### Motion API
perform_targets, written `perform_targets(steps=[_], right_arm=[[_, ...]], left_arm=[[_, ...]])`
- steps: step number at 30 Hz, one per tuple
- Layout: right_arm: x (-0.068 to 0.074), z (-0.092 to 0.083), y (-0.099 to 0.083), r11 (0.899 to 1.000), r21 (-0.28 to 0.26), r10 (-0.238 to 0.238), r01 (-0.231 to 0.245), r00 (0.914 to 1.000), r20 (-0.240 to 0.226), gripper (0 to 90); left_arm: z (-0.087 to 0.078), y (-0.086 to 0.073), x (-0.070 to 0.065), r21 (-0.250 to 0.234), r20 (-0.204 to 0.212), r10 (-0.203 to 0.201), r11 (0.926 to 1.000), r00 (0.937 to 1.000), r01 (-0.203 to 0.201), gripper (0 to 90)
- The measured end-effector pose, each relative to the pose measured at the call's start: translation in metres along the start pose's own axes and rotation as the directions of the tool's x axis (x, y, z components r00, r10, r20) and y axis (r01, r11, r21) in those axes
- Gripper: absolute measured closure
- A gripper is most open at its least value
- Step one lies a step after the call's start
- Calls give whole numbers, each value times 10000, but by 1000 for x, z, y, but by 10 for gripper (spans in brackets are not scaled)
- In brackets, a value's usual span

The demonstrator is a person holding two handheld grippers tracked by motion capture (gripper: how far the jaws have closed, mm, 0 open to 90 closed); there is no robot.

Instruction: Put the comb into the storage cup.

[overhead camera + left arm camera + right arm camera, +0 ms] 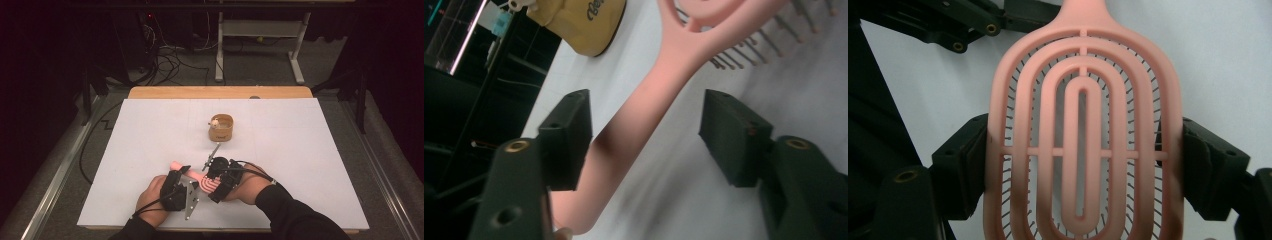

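Observation:
A pink vented hairbrush lies low over the white table sheet, near its front edge. My right gripper is shut on the brush's oval head, with a black pad pressing each long side. My left gripper straddles the brush's handle. In the left gripper view one pad rests against the handle and the other stands well off it, so the left gripper is open around the handle. The bristles point down towards the sheet.
A small tan cup with a little object on its rim stands at the middle of the sheet, beyond the hands. A thin metal piece lies just past the right gripper. Table legs and cables are on the floor behind.

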State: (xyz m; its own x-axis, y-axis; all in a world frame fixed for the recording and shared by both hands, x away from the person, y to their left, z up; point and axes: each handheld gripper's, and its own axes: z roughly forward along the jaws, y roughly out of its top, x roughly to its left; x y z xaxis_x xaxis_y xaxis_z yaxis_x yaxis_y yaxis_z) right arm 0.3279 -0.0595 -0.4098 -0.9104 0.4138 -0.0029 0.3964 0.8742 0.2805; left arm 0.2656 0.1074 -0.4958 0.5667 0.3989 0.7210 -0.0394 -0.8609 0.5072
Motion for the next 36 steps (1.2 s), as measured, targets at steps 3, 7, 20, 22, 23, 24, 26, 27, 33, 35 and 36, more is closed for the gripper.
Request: perform_targets(steps=[3, 7, 20, 22, 23, 24, 26, 27, 33, 35, 36], right_arm=[[1, -1, 0, 10000, -27, -7, 6, 10000, -15, 201], [2, -1, -1, 10000, -33, 46, -47, 10000, -28, 201], [6, 0, 3, 10000, -62, -58, 57, 9999, -84, 201], [6, -1, 3, 9999, -92, -79, 78, 9999, -112, 201], [6, -1, 3, 9999, -92, -79, 78, 9999, -112, 201], [6, -1, 3, 9999, -78, -96, 95, 9999, -94, 201], [6, 0, 3, 9999, -42, -166, 165, 9998, -91, 201], [7, 0, 3, 9998, -80, -165, 164, 9998, -123, 201], [8, 0, 3, 9997, -126, -223, 221, 9996, -176, 201], [8, 0, 3, 9997, -120, -237, 235, 9996, -183, 201], [8, 0, 4, 9995, -77, -303, 302, 9994, -174, 201]], left_arm=[[-1, 1, -2, 22, 101, 230, 9997, 9997, -230, 430], [-1, 3, -4, 24, -22, 506, 9987, 9987, -506, 475], [-1, 12, -14, 365, -422, 1696, 9851, 9846, -1681, 537], [-1, 13, -15, 380, -461, 1933, 9807, 9801, -1916, 563], [-1, 13, -15, 380, -461, 1933, 9807, 9801, -1916, 563], [0, 13, -16, 366, -428, 1931, 9808, 9802, -1916, 563], [-1, 14, -16, 437, -387, 2063, 9779, 9777, -2046, 582], [0, 14, -16, 427, -380, 2144, 9762, 9760, -2128, 587], [0, 14, -17, 485, -292, 2374, 9706, 9710, -2358, 609], [0, 14, -18, 514, -221, 2401, 9697, 9705, -2387, 611], [1, 14, -18, 516, -207, 2425, 9691, 9699, -2412, 614]])
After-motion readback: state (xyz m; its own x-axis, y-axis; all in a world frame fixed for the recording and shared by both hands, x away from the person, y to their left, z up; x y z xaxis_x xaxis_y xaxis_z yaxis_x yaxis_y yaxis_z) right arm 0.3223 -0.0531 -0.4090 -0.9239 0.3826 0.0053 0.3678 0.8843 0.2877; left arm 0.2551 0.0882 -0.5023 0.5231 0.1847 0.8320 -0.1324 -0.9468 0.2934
